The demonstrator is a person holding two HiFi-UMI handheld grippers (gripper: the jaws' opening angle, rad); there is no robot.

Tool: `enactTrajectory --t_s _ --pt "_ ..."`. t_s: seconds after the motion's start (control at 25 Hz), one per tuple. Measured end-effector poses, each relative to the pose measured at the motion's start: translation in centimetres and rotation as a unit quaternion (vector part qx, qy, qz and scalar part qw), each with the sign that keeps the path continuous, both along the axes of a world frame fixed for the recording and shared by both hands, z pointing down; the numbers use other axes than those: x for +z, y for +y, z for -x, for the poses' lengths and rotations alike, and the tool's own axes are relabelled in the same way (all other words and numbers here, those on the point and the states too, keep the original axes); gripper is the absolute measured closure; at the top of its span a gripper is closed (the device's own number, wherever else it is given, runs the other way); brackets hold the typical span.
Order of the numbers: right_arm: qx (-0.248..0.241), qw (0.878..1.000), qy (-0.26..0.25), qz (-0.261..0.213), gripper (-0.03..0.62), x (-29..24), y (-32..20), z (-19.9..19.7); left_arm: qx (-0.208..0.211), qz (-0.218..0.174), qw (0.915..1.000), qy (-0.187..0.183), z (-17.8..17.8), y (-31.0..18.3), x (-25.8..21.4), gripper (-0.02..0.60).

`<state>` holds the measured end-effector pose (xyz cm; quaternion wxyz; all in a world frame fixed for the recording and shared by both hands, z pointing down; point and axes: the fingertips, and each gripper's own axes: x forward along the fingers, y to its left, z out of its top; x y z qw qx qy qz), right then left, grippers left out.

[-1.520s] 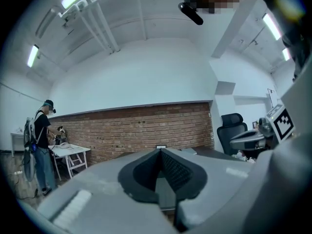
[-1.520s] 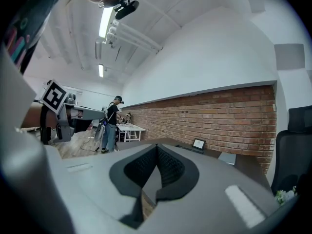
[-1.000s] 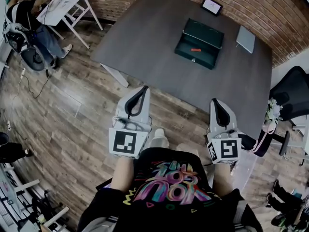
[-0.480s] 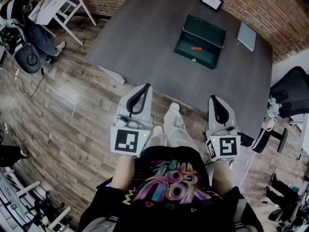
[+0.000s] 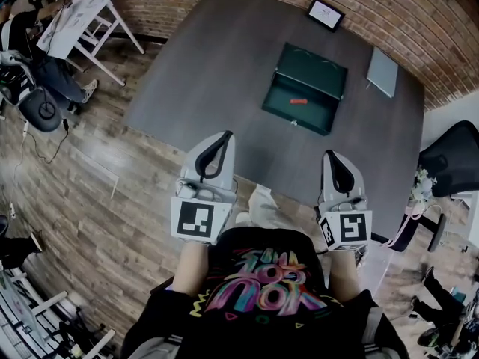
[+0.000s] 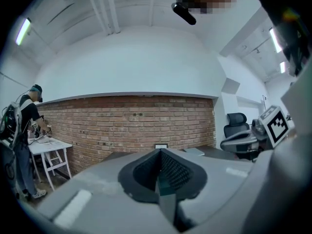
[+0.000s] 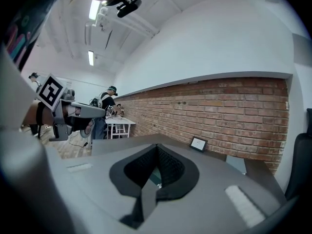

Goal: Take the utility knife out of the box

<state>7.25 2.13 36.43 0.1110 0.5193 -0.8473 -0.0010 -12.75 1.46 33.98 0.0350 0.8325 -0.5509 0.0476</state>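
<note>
Approach step, reach not begun. Left gripper [image 5: 224,136] and right gripper [image 5: 330,155] both pinched closed, empty, near front edge of counter [image 5: 217,66]. Utility knife [image 5: 299,100], small orange item, lies inside open green box [image 5: 317,69], well ahead. Next: lean in, spread one gripper, come down on knife. Tablet [image 5: 325,13] and grey pad [image 5: 382,72] sit beyond box; nothing blocks path.

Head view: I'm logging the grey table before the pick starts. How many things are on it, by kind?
Green box, open: 1
Orange utility knife, inside the box: 1
Small framed screen: 1
Flat grey slab, laptop or pad: 1
Total: 4
</note>
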Motion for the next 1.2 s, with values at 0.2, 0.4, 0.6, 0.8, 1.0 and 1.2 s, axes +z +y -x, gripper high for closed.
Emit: enactTrajectory --t_s 0.2,0.4,0.6,0.8,1.0,1.2 --pt "0.005 1.0 -0.007 -0.005 0.594 -0.7 -5.3 -1.7 0.006 -0.004 1.0 -0.003 -1.8 -5.7 -0.8 0.581" --pt "0.009 1.0 -0.01 -0.014 0.594 -1.7 -9.5 -3.6 0.011 -0.011 0.9999 -0.006 -3.7 -9.9 -1.8 0.581" --pt "0.018 1.0 -0.016 -0.019 0.594 -2.2 -12.3 -5.5 0.016 -0.013 0.9997 -0.016 -5.2 -12.8 -2.0 0.581" --pt "0.025 0.999 -0.022 -0.017 0.594 -2.4 -13.8 -6.6 0.025 -0.008 0.9995 -0.017 -6.4 -14.5 -2.0 0.581" --pt "0.042 0.999 -0.026 -0.017 0.595 -2.6 -14.1 -6.9 0.04 -0.007 0.999 -0.019 -6.6 -15.5 -2.1 0.581" --pt "0.064 0.997 -0.025 -0.019 0.594 -2.7 -14.6 -7.3 0.063 -0.011 0.9978 -0.019 -6.9 -16.9 -2.4 0.581"
